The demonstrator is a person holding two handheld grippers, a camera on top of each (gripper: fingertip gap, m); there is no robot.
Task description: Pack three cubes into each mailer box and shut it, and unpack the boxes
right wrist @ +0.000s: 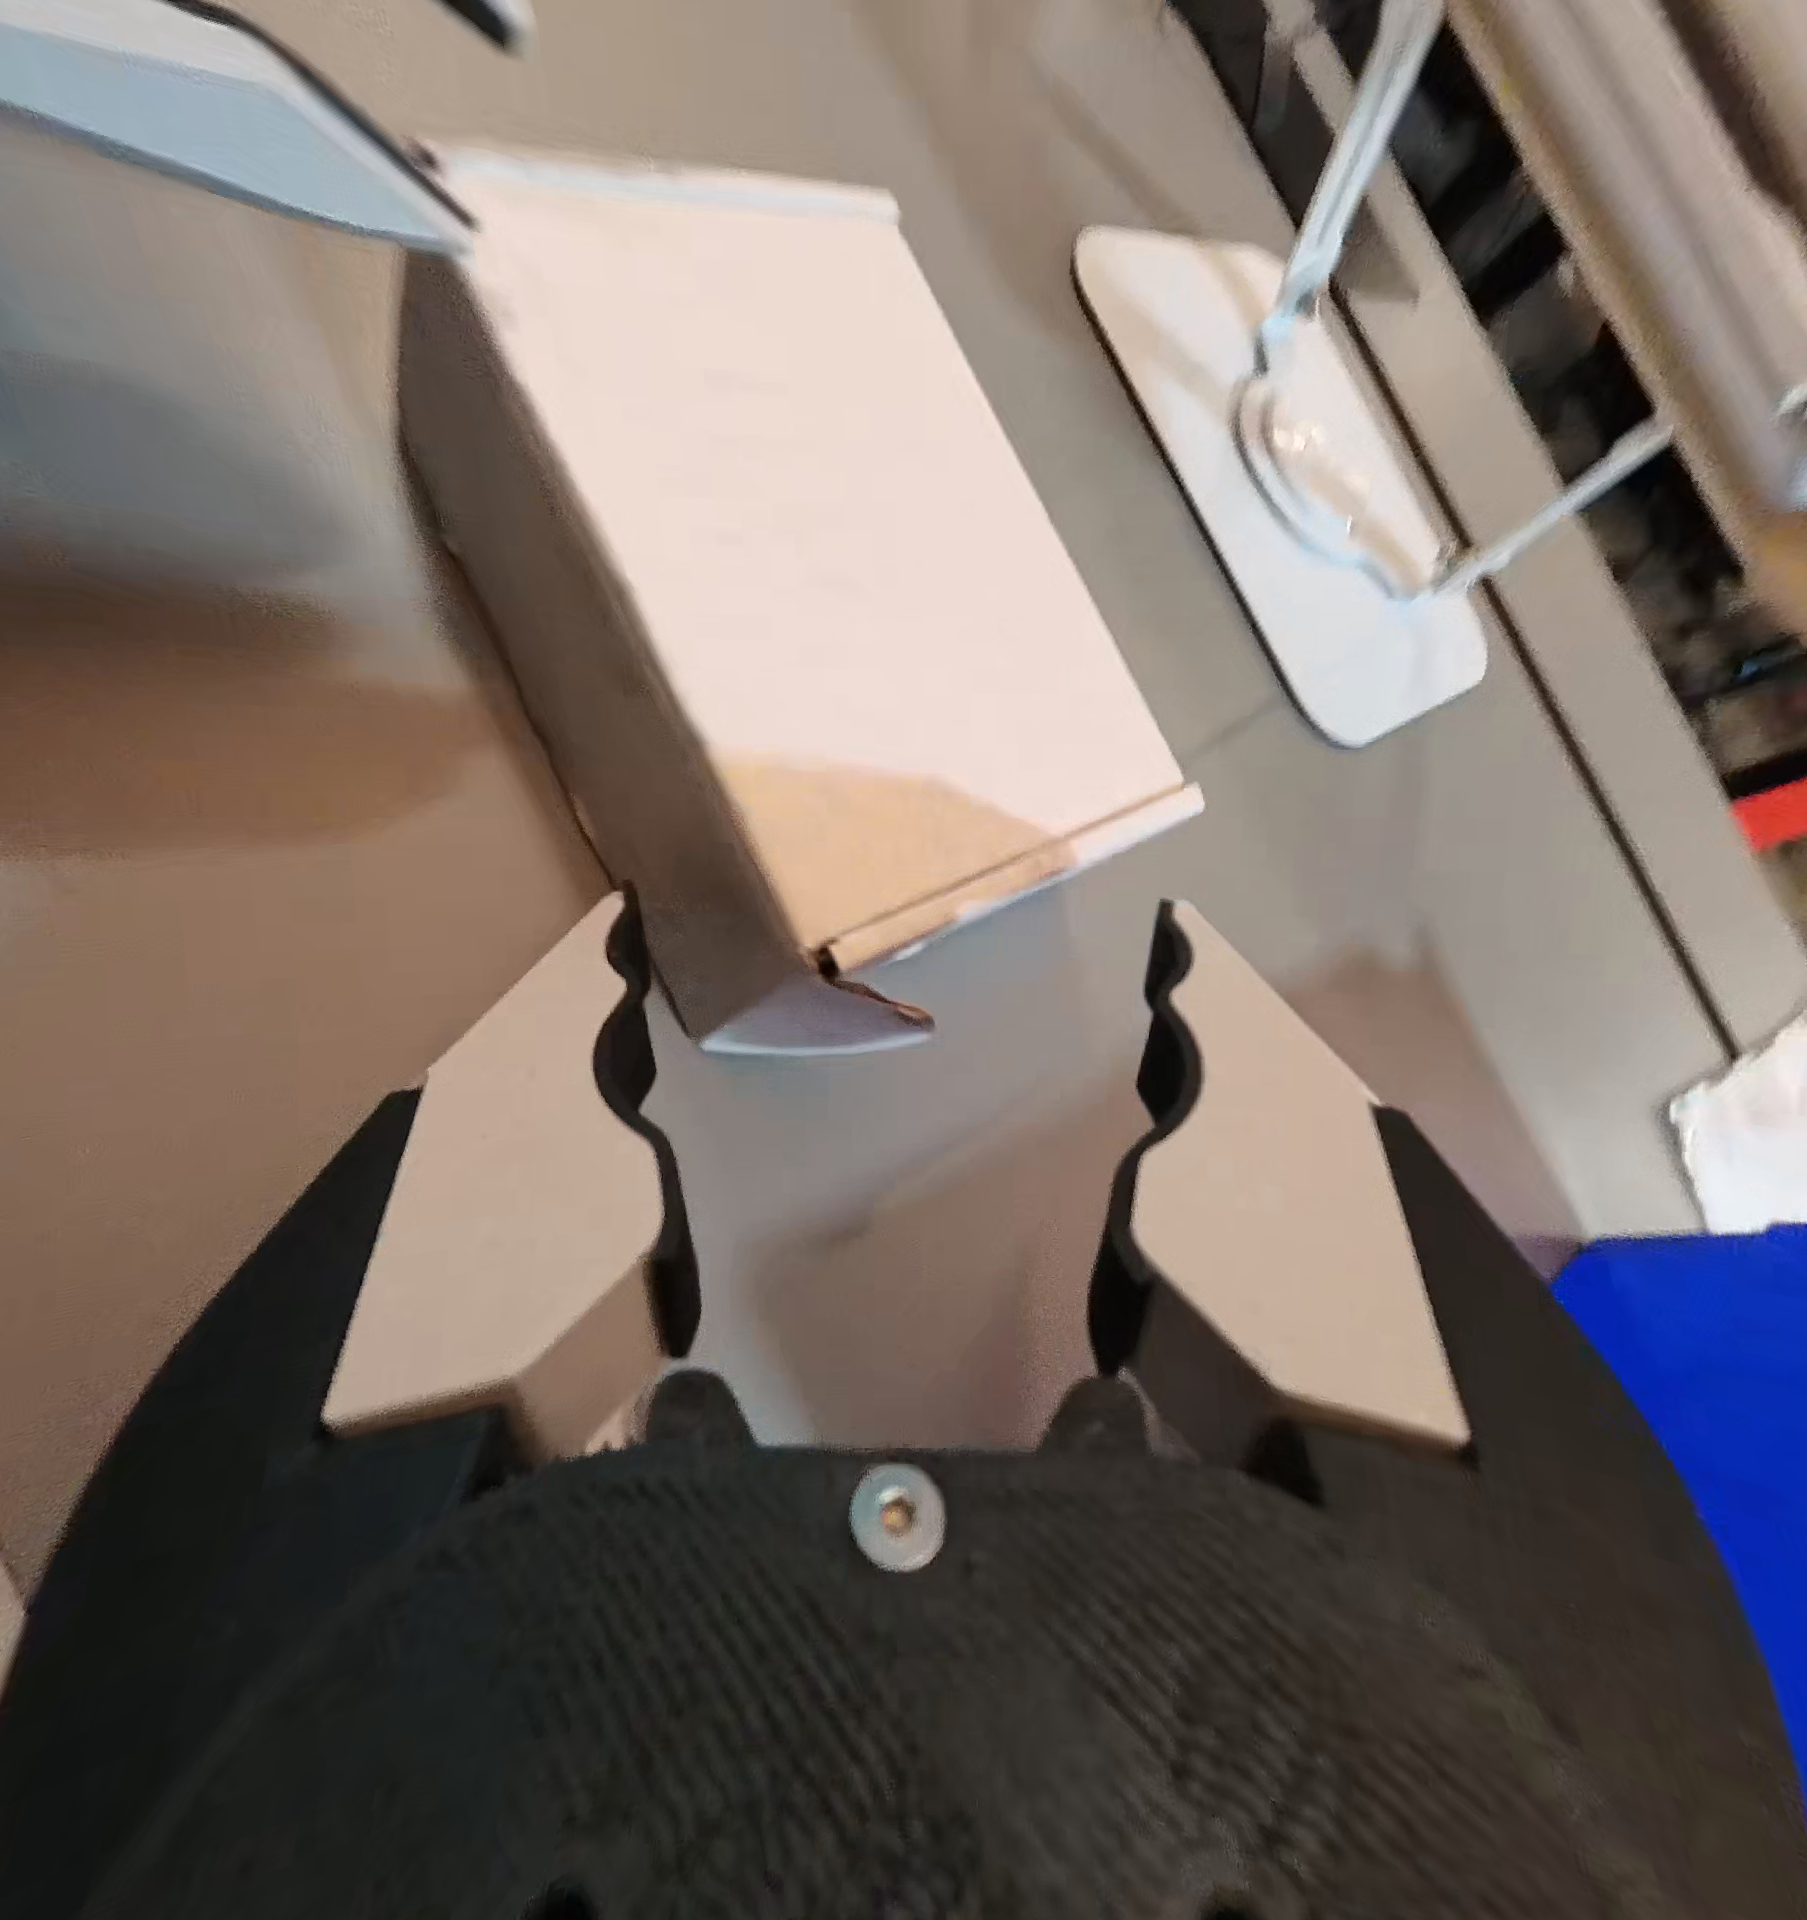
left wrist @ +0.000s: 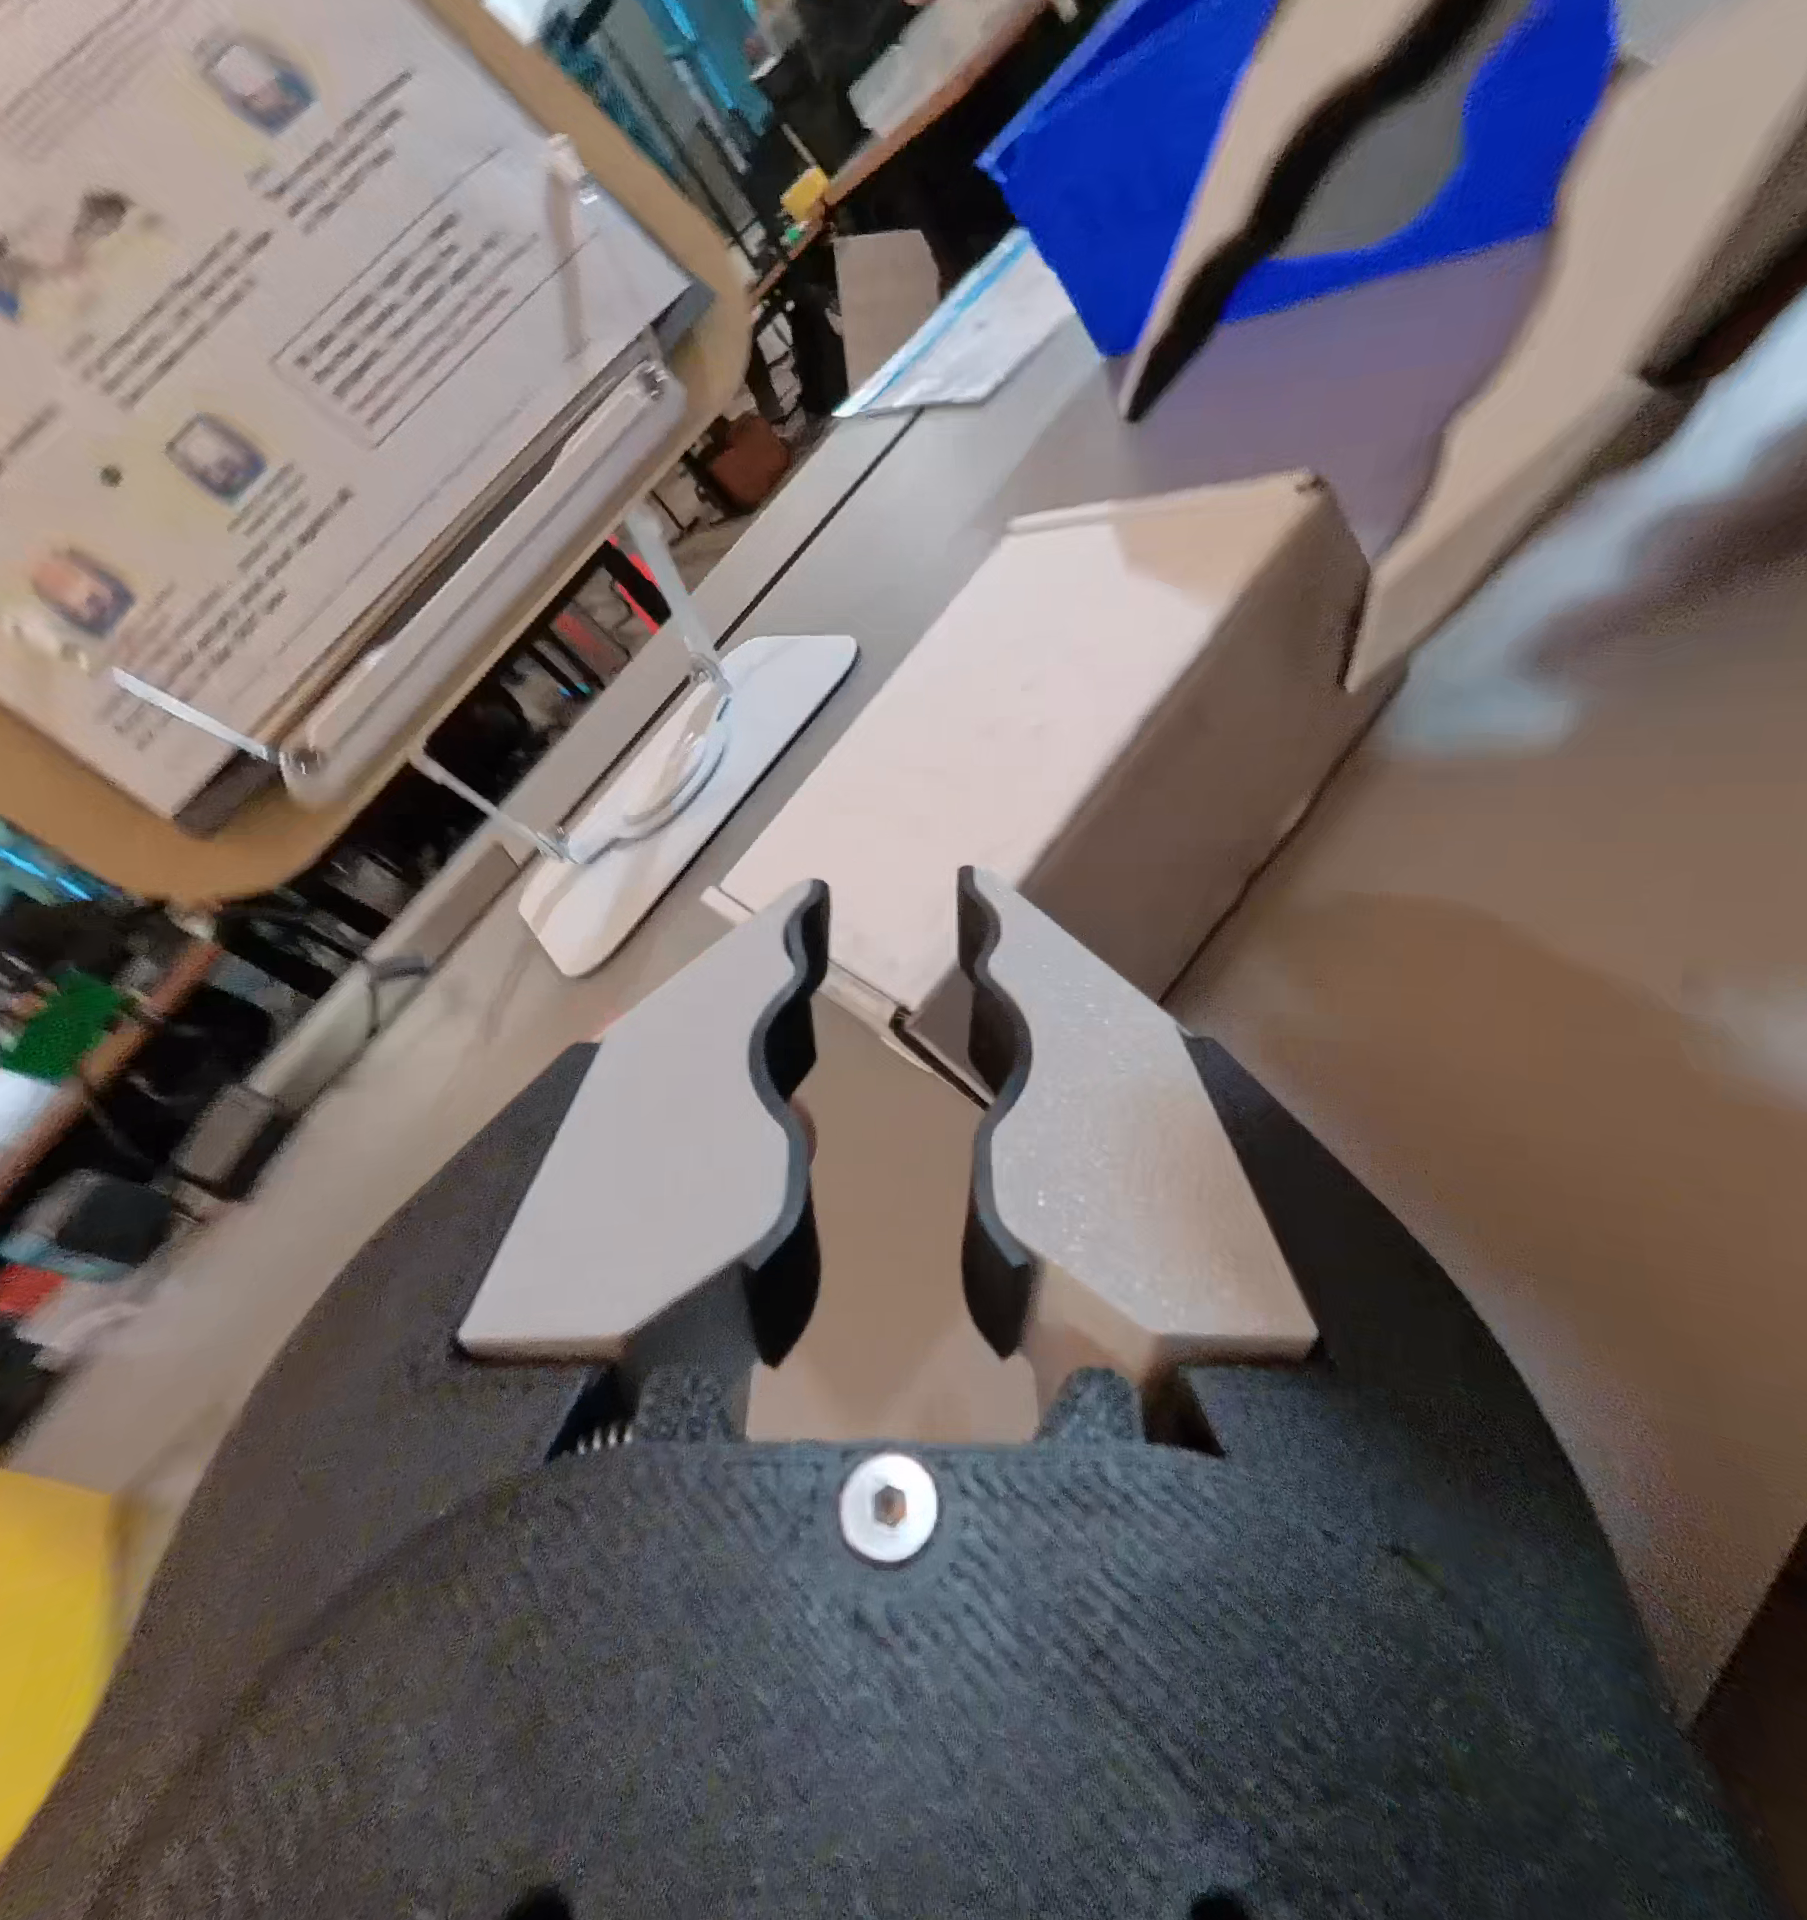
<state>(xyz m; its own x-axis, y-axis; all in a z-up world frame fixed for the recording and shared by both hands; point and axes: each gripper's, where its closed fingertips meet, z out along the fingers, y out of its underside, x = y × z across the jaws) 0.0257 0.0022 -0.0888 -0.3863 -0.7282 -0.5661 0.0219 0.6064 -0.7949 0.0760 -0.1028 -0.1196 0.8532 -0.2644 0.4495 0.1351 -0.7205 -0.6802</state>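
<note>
A shut tan mailer box lies on the grey table; it also shows in the right wrist view. My right gripper is wide open and empty, and the box's near corner, with a small flap sticking out, lies just between its fingertips. My left gripper is narrowly open and empty, close to the box's near end. The right gripper shows blurred at the top right of the left wrist view. No cubes are in view.
A document board on a stand with a white base stands beside the box. A blue bin is nearby. A large cardboard surface fills the right side. Something yellow sits at lower left.
</note>
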